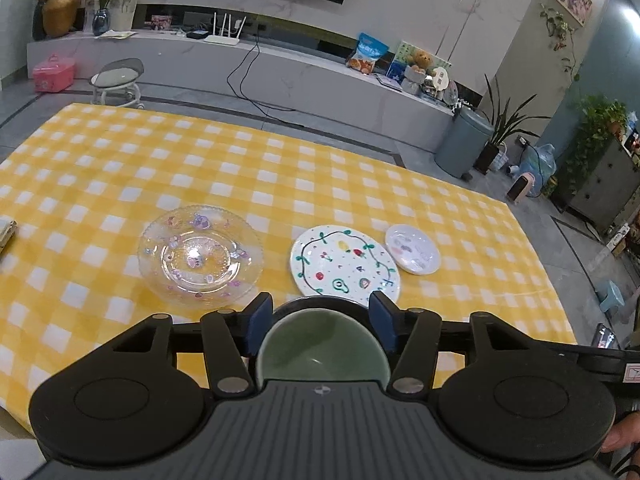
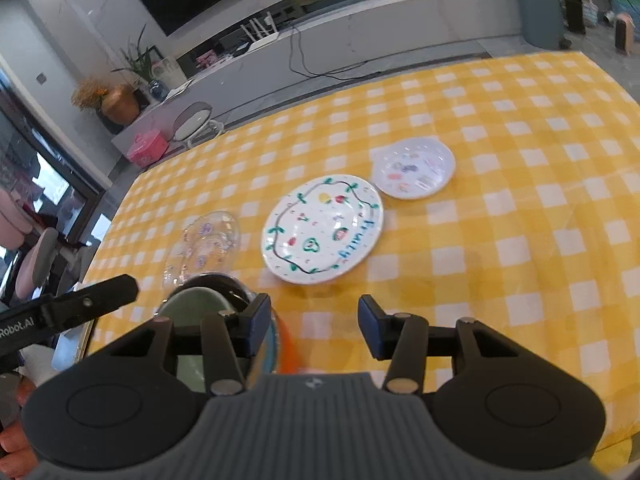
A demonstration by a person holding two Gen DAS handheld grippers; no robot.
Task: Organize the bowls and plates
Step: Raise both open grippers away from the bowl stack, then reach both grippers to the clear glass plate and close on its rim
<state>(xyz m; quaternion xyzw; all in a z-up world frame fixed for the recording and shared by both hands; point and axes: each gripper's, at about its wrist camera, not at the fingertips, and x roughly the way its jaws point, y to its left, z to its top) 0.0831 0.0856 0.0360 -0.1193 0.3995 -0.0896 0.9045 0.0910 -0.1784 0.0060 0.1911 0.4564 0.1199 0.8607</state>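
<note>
My left gripper has its pads on either side of a green bowl with a dark outside, near the table's front edge. The same bowl shows low left in the right wrist view, with an orange object beside it. My right gripper is open and empty over the cloth. A clear glass plate lies left, a large white painted plate in the middle, a small white plate right of it. They also show in the right wrist view: glass plate, painted plate, small plate.
A yellow-and-white checked cloth covers the table. An object lies at its left edge. Beyond the far edge are a stool, a grey bin and a long white TV bench.
</note>
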